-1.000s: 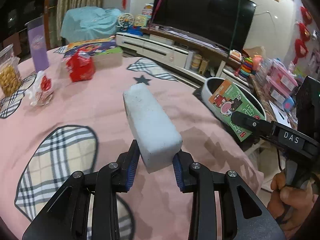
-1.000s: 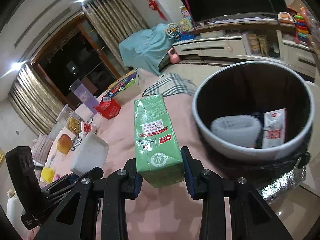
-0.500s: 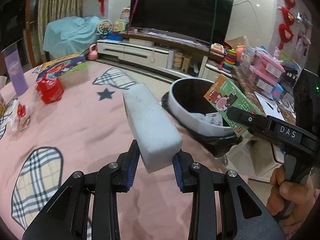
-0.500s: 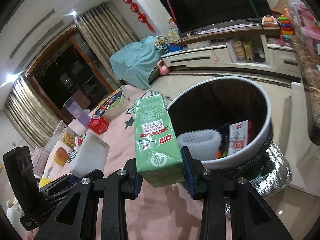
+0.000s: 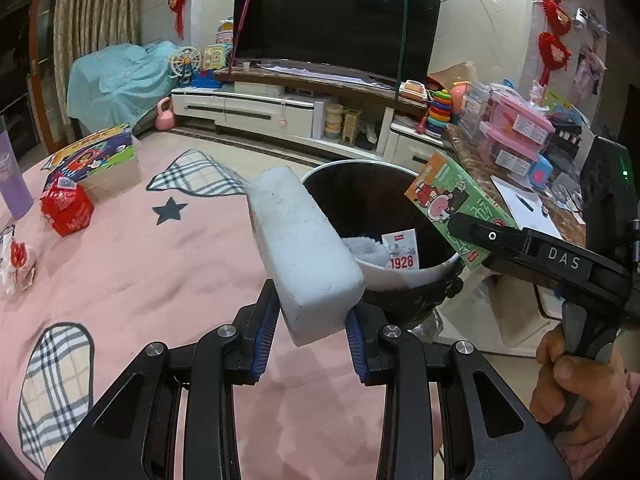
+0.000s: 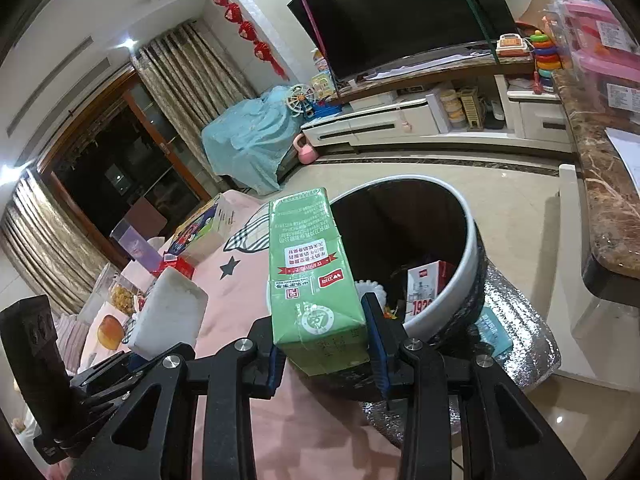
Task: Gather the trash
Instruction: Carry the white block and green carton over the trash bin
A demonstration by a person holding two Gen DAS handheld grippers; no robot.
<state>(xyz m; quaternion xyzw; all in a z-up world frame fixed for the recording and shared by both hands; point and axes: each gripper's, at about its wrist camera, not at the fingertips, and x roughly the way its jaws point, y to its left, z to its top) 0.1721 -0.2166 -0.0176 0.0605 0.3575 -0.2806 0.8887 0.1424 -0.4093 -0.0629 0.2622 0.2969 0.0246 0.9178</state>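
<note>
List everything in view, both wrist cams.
foam block: 1, white, in left jaws
carton: 1, green, in right jaws
trash bin: 1, white rim, dark inside, beside table edge, trash inside
tablecloth: 1, pink with plaid patches
red packet: 1, on table, far left
picture box: 1, colourful, behind the packet
TV: 1, black, on wall
left gripper: black, shut
right gripper: black, shut

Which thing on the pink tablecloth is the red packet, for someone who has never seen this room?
Start at the pink tablecloth and go to its far left side, just in front of the colourful picture box. The red packet lies there, crumpled and shiny, beside a tall purple cup; nothing else nearby is solid red.
</note>
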